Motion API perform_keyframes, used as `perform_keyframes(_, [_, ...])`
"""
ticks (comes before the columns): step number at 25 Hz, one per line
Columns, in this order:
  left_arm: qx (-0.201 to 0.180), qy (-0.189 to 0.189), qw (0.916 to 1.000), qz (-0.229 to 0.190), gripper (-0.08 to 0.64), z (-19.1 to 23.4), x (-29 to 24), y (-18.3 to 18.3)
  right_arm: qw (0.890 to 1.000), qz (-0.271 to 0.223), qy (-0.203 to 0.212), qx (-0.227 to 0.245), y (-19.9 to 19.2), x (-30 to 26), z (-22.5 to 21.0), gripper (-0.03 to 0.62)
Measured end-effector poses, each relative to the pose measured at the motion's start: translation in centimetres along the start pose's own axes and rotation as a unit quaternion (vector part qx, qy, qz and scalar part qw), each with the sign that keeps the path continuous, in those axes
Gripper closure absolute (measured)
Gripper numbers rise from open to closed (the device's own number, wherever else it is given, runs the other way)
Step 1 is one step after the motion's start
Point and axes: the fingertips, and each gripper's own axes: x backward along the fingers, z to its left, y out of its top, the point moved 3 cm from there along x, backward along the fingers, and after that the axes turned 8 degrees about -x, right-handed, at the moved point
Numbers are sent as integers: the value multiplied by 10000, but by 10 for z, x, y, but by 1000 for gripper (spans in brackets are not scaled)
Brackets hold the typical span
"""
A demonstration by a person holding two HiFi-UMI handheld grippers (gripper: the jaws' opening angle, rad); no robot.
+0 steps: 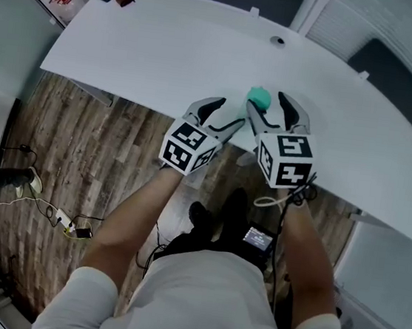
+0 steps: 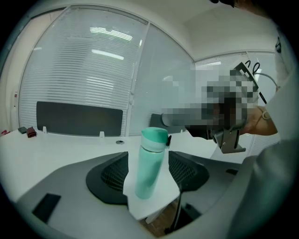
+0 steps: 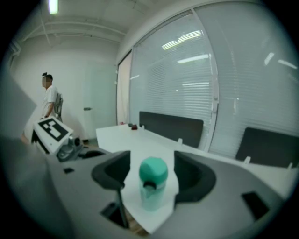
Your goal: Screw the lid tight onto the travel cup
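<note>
Mint-green travel cup (image 1: 259,96) stands upright near the front edge of the counter (image 1: 168,51), mid-frame, lid (image 2: 154,138) on. Both the left claw (image 2: 149,172) and right claw (image 3: 154,175) gape around it, not touching; an uneven squeeze could tip it off.

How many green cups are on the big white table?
1. The mint-green travel cup stands at the white table's near edge, by the left gripper and the right gripper. No other seems hidden.
</note>
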Motion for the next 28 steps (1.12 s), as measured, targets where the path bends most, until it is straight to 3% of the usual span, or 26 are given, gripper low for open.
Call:
perform_keyframes(7, [49,-61,9996,-285,275,-2,15,23,9998,-150,-64,-100,12,15,-3,299])
perform_keyframes(12, [85,-134,9988,-464,286,-7,23,40,9995,-254,-24,-159,20,25,-3,358])
perform_keyframes(20, [233,-195,9966,-769,391,-12,39,63,9990,-378,36,-233,30,43,-2,487])
perform_keyframes(28, [250,-297,9929,-1129,495,-19,62,88,9985,-512,-26,-179,39,61,2,532])
